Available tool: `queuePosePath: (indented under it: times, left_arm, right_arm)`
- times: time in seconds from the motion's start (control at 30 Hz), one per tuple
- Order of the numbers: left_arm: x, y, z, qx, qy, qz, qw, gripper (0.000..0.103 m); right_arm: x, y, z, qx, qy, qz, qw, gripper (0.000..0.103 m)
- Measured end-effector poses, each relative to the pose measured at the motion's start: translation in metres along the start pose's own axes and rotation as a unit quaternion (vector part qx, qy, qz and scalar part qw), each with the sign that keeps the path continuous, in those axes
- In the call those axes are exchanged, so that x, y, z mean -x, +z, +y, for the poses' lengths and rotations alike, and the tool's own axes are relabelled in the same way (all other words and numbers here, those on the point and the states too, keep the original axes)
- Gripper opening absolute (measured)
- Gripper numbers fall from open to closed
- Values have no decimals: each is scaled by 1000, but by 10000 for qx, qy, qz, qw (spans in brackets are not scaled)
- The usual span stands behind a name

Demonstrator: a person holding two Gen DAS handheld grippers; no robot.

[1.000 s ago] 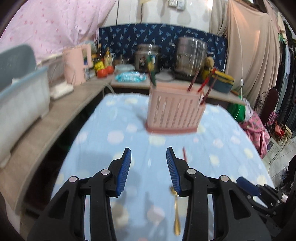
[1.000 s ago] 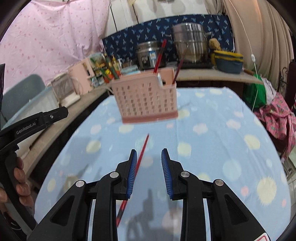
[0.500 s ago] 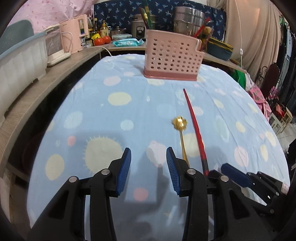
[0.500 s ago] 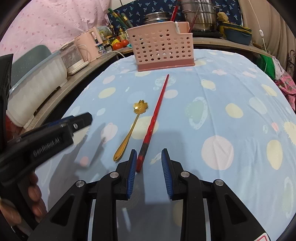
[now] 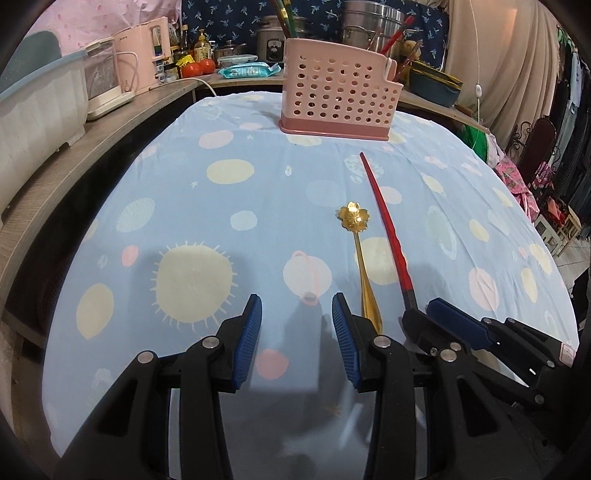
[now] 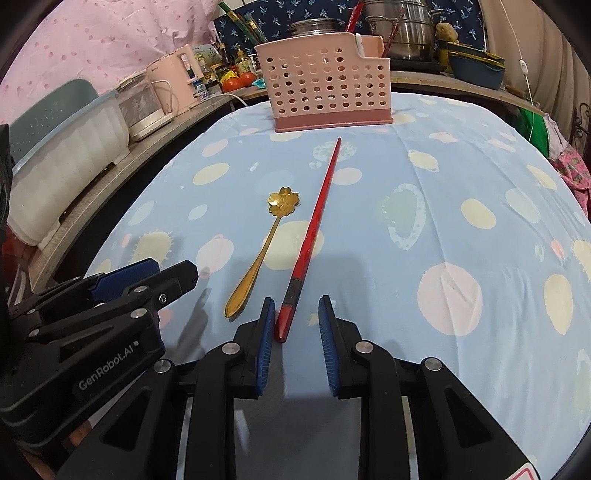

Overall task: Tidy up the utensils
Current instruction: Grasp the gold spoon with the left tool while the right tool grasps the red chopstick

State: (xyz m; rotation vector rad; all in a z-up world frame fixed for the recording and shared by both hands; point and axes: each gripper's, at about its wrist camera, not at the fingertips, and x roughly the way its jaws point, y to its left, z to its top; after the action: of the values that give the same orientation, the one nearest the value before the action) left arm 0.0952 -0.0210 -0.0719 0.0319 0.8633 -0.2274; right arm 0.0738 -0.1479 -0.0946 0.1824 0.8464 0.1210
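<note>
A red chopstick [image 6: 314,221] and a gold flower-bowled spoon [image 6: 266,240] lie side by side on the blue dotted tablecloth [image 6: 443,192]. My right gripper [image 6: 295,315] is low over the cloth, its jaws closing. The chopstick's thick near end lies between the pads, close to the left one, with a gap on the right. My left gripper [image 5: 295,321] stands open over bare cloth, just left of the spoon [image 5: 356,240] handle's tip. The pink perforated utensil basket [image 5: 340,99] stands upright at the far end, with chopsticks in it.
A wooden counter runs along the left with a white tub [image 5: 33,110], a pink kettle [image 5: 144,55] and bottles. Steel pots [image 5: 373,22] and a dark bowl stand behind the basket. Clothes and a chair lie off the table's right edge.
Both grippers have come down toward the cloth and tilted lower. The right jaws have narrowed around the chopstick's near end. The left jaws keep the same width.
</note>
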Motion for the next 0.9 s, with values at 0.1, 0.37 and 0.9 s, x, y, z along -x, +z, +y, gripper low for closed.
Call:
queuePosePath:
  times: [0.1, 0.37, 0.9]
  left_arm:
    - [-1, 0, 0, 19, -43, 28, 10000, 38]
    - [-3, -2, -6, 51, -179, 117, 9998, 44]
    - [-15, -6, -28, -4, -644, 331, 9974, 25]
  right_arm:
    - [-2, -1, 1, 61, -70, -7, 10000, 19]
    - [3, -3, -12, -49, -117, -16, 9999, 7]
    - [13, -7, -34, -380, -167, -55, 9991, 7]
